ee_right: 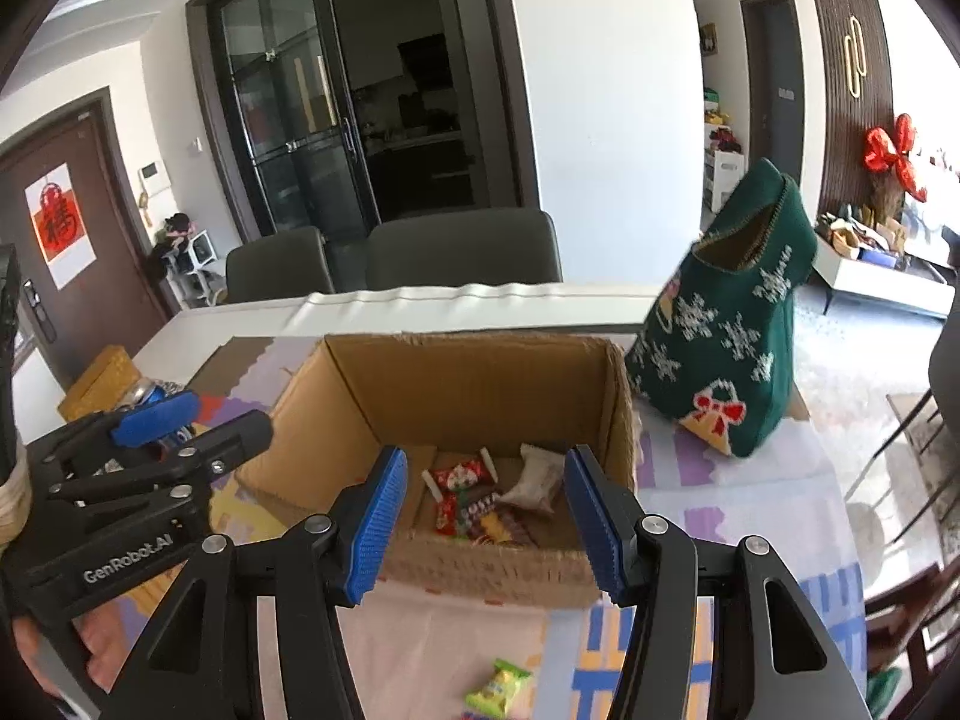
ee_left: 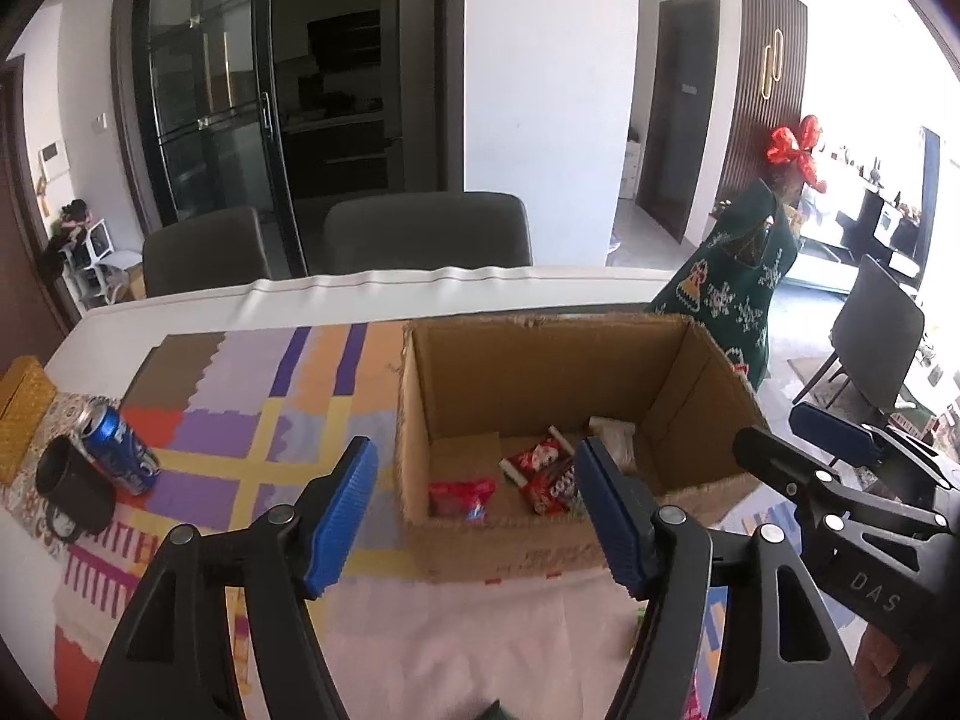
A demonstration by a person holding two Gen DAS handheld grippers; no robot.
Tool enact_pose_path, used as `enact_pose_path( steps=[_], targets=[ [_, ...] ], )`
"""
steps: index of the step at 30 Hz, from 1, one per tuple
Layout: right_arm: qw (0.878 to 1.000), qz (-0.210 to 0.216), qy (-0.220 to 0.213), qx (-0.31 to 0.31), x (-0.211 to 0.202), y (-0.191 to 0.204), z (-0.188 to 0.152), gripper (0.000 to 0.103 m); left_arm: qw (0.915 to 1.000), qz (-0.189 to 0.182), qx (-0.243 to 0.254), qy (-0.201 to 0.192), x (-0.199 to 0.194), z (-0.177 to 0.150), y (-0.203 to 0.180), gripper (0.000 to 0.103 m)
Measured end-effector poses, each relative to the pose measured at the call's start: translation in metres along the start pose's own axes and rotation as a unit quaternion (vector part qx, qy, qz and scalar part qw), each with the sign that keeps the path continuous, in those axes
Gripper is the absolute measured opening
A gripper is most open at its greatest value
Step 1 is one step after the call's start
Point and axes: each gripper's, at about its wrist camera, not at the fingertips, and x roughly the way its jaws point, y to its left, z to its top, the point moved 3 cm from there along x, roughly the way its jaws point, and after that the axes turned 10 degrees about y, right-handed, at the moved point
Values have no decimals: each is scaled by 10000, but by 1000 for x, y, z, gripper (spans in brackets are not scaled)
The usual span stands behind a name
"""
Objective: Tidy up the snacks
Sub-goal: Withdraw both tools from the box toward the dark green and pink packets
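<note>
Both grippers, left gripper (ee_left: 480, 504) and right gripper (ee_right: 483, 516), gape empty over the box (ee_right: 480, 384); green snack packet (ee_right: 498, 687) looks light, crinkly — pinch its middle.

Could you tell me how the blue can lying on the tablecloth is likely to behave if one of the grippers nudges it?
The blue can lies on its side, so it would probably roll. It rests against the black mug, which may block it that way. Its top looks opened, so it is likely light.
</note>
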Motion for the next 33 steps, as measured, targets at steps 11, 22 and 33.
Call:
enact_pose_path(
  steps=[11, 22, 33],
  targets=[
    [9995, 3, 321, -2, -12, 4, -48, 58, 9998, 58, 53, 173, -16, -48, -4, 73],
    [9979, -120, 638, 7, -13, 7, -85, 58, 9976, 137, -188, 653, -7, -95, 1, 75],
    [9924, -255, 1204, -3, 12, 6, -132, 58, 9890, -32, -501, 1392, 24, -145, 2, 75]
  ],
)
